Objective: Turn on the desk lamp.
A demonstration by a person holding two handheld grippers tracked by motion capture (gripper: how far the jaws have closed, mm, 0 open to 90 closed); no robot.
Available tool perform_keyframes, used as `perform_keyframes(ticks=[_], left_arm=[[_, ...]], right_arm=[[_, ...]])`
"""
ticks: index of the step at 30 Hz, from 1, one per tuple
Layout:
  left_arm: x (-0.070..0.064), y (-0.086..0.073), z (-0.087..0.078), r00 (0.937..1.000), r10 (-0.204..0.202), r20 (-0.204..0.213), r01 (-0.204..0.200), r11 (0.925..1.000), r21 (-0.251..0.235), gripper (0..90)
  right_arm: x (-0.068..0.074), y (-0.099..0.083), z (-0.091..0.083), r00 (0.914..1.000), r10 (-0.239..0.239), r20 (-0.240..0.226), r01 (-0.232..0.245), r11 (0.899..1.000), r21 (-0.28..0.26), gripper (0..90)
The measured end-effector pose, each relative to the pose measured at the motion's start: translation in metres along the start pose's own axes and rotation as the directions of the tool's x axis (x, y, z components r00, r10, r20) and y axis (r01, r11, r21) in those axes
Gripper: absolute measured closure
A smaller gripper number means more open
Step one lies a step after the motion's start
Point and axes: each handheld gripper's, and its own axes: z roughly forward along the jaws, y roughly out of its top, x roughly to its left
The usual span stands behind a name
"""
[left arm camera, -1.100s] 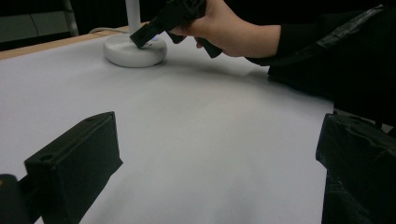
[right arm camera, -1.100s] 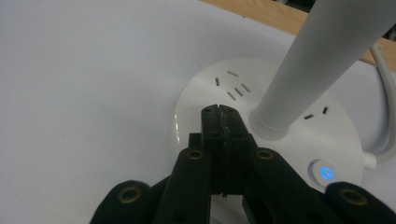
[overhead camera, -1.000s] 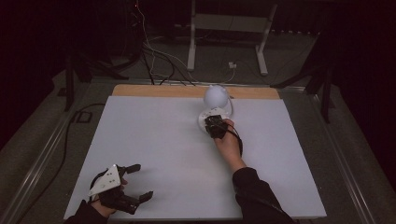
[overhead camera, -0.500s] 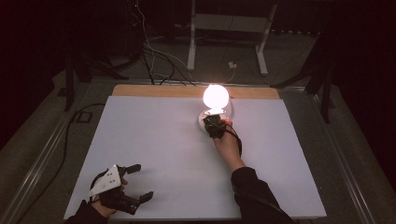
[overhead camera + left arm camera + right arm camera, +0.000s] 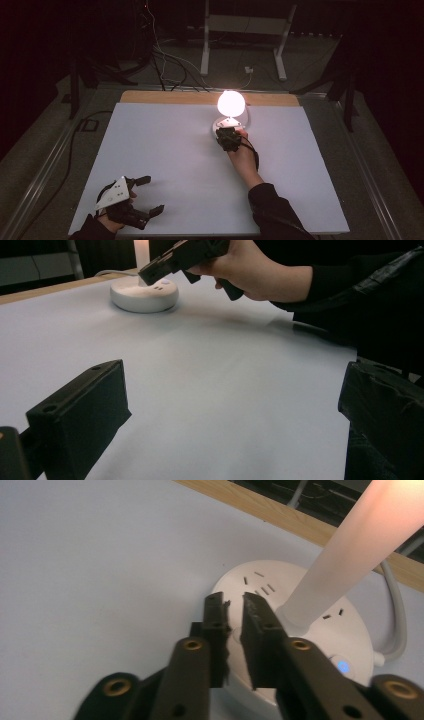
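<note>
Though lit, lamp base (image 5: 280, 630) under jaws.

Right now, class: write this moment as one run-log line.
lamp: lit | right gripper: nearly shut, tips over lamp base | left gripper: open, idle near table corner | blue base light on

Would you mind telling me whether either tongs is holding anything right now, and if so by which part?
Nothing is held. The right tongs are nearly shut with an empty gap, tips over the lamp base. The left tongs are open above the table.
</note>
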Motion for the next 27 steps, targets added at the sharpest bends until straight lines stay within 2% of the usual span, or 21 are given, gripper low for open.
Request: perform_keyframes(ticks=[5, 6, 8, 9, 14, 19, 21, 24, 27], left_arm=[[0.0, 0.0, 0.0, 1.0, 0.0, 0.002, 0.0, 1.0, -0.002, 0.4], [0.0, 0.0, 0.0, 1.0, -0.001, 0.002, 0.001, 1.0, -0.003, 0.4], [0.0, 0.0, 0.0, 1.0, -0.001, 0.003, 0.001, 1.0, -0.003, 0.4], [0.0, 0.0, 0.0, 1.0, -0.001, 0.003, 0.001, 1.0, -0.003, 0.4], [0.0, 0.0, 0.0, 1.0, 0.001, 0.004, -0.001, 1.0, -0.002, 0.3], [0.0, 0.0, 0.0, 1.0, 0.002, 0.004, -0.002, 1.0, -0.002, 0.3], [0.0, 0.0, 0.0, 1.0, 0.002, 0.004, -0.002, 1.0, -0.002, 0.3], [0.0, 0.0, 0.0, 1.0, -0.001, 0.004, 0.001, 1.0, -0.004, 0.4], [0.0, 0.0, 0.0, 1.0, -0.001, 0.004, 0.001, 1.0, -0.005, 0.4]], right_arm=[[-0.002, -0.004, -0.004, 0.9989, 0.015, -0.043, -0.015, 1.0, -0.005, 63.0], [-0.003, -0.005, -0.004, 0.9971, 0.029, -0.071, -0.029, 1.0, 0.002, 56.8], [-0.006, -0.006, -0.005, 0.9918, 0.068, -0.108, -0.066, 0.998, 0.025, 53.1], [-0.006, -0.006, -0.006, 0.9905, 0.077, -0.114, -0.074, 0.997, 0.027, 48.3], [-0.006, -0.005, -0.016, 0.9883, 0.075, -0.133, -0.076, 0.997, 0.002, 31.4], [-0.004, -0.005, -0.025, 0.9808, 0.083, -0.177, -0.086, 0.996, -0.011, 13.7], [-0.003, -0.007, -0.029, 0.9799, 0.078, -0.184, -0.081, 0.997, -0.014, 12.5], [-0.004, -0.008, -0.033, 0.976, 0.069, -0.207, -0.074, 0.997, -0.02, 5.4], [-0.007, -0.008, -0.039, 0.9655, 0.062, -0.253, -0.069, 0.997, -0.019, 0.0]])
